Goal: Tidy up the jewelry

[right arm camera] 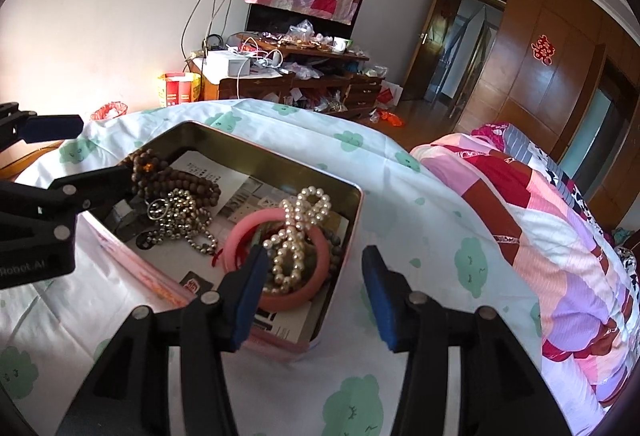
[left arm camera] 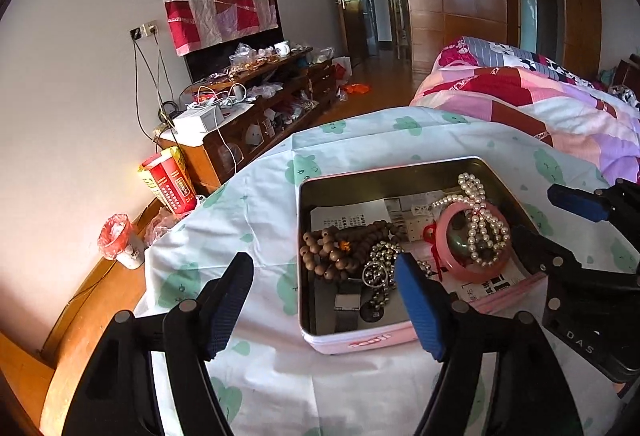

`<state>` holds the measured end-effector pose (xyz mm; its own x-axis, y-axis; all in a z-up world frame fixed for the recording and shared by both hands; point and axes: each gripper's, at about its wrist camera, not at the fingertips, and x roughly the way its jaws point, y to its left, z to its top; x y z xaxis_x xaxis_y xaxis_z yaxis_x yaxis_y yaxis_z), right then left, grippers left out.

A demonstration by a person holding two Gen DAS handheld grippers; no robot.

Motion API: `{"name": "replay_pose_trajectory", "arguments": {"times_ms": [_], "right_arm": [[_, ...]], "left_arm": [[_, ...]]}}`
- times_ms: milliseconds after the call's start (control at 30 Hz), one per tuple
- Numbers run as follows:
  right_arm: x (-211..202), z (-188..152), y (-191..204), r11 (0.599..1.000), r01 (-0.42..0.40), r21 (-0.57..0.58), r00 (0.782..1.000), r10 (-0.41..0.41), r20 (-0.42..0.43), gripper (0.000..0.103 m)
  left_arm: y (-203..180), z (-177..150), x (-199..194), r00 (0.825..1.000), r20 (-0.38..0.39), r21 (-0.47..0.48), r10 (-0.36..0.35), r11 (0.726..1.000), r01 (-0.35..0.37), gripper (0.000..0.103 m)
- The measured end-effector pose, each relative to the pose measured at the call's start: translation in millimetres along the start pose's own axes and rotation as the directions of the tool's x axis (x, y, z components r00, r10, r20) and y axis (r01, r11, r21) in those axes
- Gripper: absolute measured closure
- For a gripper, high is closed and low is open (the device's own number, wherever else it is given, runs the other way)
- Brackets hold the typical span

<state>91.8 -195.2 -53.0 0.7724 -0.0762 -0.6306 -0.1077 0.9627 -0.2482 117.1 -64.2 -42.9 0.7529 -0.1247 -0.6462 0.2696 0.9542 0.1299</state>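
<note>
The tin [left arm camera: 400, 334] is sitting on the sheet [left arm camera: 256, 196], holding pearls [left arm camera: 482, 224], a pink bangle [right arm camera: 276, 300] and wooden beads [left arm camera: 336, 248]. Both grippers, left [left arm camera: 324, 310] and right [right arm camera: 312, 300], are hovering over its near rim, jaws wide, empty. Only the right view is showing the bangle's near side.

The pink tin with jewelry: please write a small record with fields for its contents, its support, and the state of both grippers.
container: pink tin, lid off
contents: wooden bead string, silver bead chain, pearl strand lying over pink bangle
support: cloud-print sheet
left gripper: open, holds nothing
right gripper: open, holds nothing
</note>
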Motion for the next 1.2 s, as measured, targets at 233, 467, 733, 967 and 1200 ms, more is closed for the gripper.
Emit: {"name": "replay_pose_trajectory", "arguments": {"times_ms": [233,467,733,967,1200], "right_arm": [[-10.3,-0.1,-3.3,1.000,0.007,0.011,1.000,-0.007,0.014,0.052],[-15.9,-0.4,-6.9,1.000,0.010,0.025,1.000,-0.011,0.023,0.052],[-16.3,-0.5,-6.2,1.000,0.010,0.024,1.000,-0.011,0.025,0.052],[-16.2,-0.6,-6.6,1.000,0.011,0.024,1.000,-0.011,0.024,0.052],[-17.2,-0.6,-7.3,1.000,0.008,0.025,1.000,-0.009,0.025,0.052]], "left_arm": [[0.7,-1.8,-5.9,1.000,0.001,-0.011,-0.001,1.000,0.001,0.030],[3.0,-1.4,-10.4,1.000,0.004,-0.015,0.005,1.000,-0.005,0.030],[4.6,-0.1,-11.4,1.000,0.002,-0.016,0.006,1.000,-0.006,0.030],[4.9,-0.8,-11.4,1.000,0.005,-0.015,0.007,1.000,-0.007,0.030],[5.2,-1.0,-12.6,1.000,0.003,-0.014,0.007,1.000,-0.007,0.030]]}}
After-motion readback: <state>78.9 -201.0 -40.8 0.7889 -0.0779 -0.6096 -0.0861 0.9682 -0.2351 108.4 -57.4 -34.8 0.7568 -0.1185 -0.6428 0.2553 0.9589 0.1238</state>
